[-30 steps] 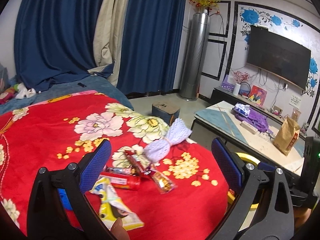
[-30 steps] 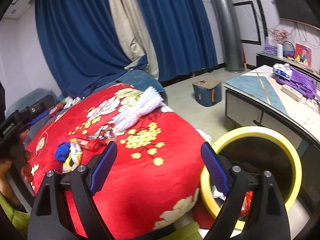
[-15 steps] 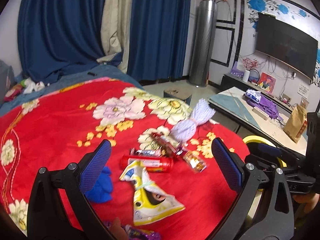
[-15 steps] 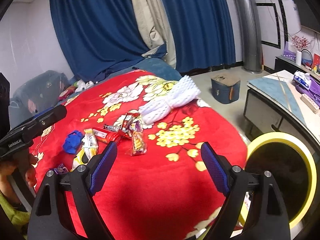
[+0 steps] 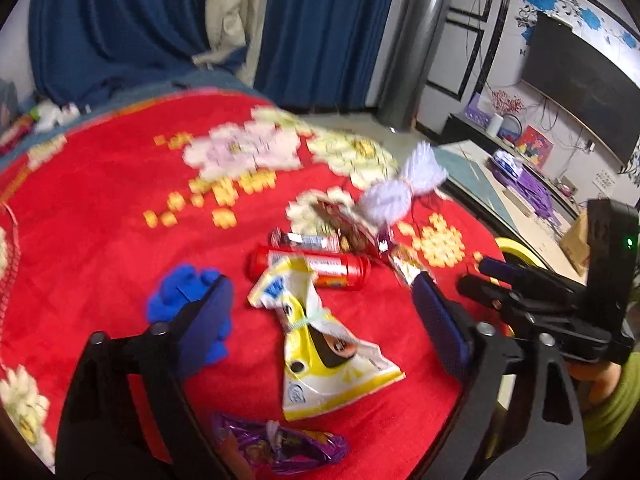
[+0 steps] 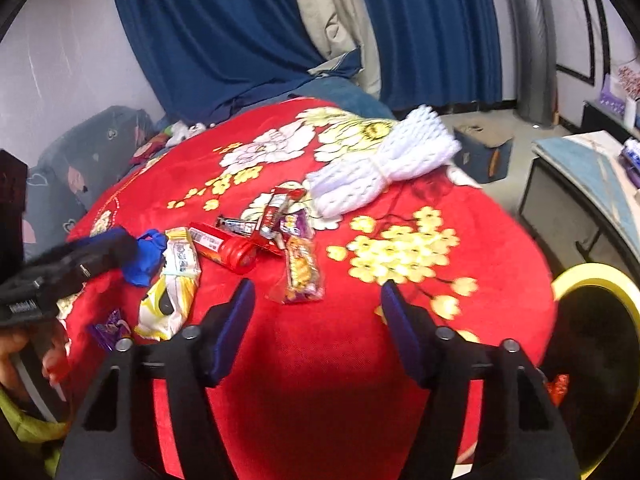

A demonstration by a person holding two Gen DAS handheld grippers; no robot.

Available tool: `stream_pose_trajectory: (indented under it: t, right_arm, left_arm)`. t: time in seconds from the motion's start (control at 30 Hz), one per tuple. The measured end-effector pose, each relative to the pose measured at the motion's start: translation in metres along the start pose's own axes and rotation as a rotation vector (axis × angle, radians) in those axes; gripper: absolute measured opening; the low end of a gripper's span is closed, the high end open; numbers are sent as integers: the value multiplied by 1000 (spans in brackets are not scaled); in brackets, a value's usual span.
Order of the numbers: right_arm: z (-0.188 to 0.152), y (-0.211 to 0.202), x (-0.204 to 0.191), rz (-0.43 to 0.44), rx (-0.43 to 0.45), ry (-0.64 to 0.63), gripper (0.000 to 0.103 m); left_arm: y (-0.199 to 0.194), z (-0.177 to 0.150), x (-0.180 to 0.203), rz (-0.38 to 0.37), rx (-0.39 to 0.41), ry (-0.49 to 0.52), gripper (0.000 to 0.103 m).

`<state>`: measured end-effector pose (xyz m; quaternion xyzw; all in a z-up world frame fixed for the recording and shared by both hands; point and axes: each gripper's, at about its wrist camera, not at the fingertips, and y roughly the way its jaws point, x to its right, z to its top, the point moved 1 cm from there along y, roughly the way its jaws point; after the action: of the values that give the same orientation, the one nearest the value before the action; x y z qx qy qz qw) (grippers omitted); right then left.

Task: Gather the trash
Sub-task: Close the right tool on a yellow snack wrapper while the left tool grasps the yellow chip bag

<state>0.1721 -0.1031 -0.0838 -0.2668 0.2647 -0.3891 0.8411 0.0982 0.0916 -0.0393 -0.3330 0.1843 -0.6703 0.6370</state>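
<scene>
Trash lies scattered on a red flowered blanket point(image 5: 100, 208): a yellow-white snack bag point(image 5: 320, 352), a red tube point(image 5: 316, 268), a blue crumpled piece point(image 5: 180, 296), a purple wrapper point(image 5: 280, 444) and a white foam net point(image 5: 400, 188). My left gripper point(image 5: 322, 292) hovers over the yellow bag with its jaws closing; the bag shows between them, untouched. My right gripper point(image 6: 317, 294) is also closing, just short of an orange snack wrapper point(image 6: 302, 272), with nothing pressed between the pads. From the right wrist I see the yellow bag point(image 6: 172, 280), red tube point(image 6: 224, 246) and foam net point(image 6: 380, 164).
A black bin with a yellow rim point(image 6: 592, 276) stands at the blanket's right edge with a red scrap inside. A low table point(image 5: 500, 192) and a TV point(image 5: 580, 84) lie to the right. A blue box point(image 6: 480, 152) sits on the floor. Blue curtains point(image 6: 240, 32) hang behind.
Both grippers moved forward and down toward the pile, which looks larger and closer. Both pairs of jaws stand narrower than before, the right more so.
</scene>
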Motion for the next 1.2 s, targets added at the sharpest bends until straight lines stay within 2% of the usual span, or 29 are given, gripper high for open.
stream_pose_trajectory:
  t: [0.1, 0.33, 0.5, 0.57, 0.6, 0.77, 0.9, 1.0, 1.03, 1.07, 1.2]
  right_arm:
    - [6, 15, -1, 27, -27, -6, 49]
    - [8, 52, 6, 54, -110, 22, 36]
    - [2, 53, 10, 42, -105, 47, 18]
    - [-1, 50, 13, 47, -100, 62, 15]
    - [-2, 48, 14, 46, -96, 66, 14]
    - [-10, 36, 13, 35, -61, 70, 12]
    - [-17, 29, 12, 34, -39, 77, 11]
    - [-21, 24, 12, 36, -32, 82, 11]
    - [-22, 23, 12, 36, -30, 84, 11]
    - [-22, 22, 12, 38, -29, 86, 11]
    - [-22, 20, 12, 37, -26, 90, 11]
  left_arm:
    - [12, -5, -5, -36, -53, -40, 70]
    - [24, -11, -1, -44, -100, -32, 70]
    - [33, -15, 1, -42, -128, -30, 70]
    - [37, -17, 1, -38, -141, -32, 70]
    - [38, -17, 1, -38, -146, -30, 69]
    - [43, -22, 6, -18, -159, -5, 54]
    - [43, -22, 7, -10, -156, 8, 52]
    - [42, -22, 9, -1, -148, 21, 45]
    - [42, -22, 9, -1, -146, 23, 39]
    - [41, -22, 9, 4, -142, 24, 24]
    - [38, -21, 8, -9, -134, 26, 24]
